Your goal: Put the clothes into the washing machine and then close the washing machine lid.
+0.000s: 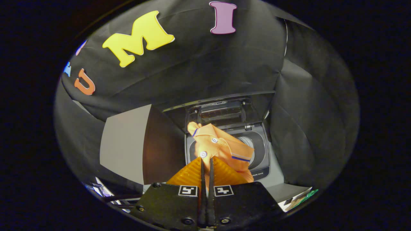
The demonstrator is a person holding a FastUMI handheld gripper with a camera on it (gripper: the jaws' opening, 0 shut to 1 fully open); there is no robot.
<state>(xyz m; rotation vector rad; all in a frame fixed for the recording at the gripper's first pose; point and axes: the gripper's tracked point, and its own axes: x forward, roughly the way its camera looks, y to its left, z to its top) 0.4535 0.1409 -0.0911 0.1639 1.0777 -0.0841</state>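
Here the orange shirt (221, 146) hangs bunched from the gripper (207, 163), suspended in front of the washing machine (261, 150), whose lid (221, 109) stands raised. The garment appears light, soft and limp; it will likely drape and swing, so a pinch on a gathered fold near the buttoned placket suits it. The fingers are pressed nearly together, pinching cloth between them.
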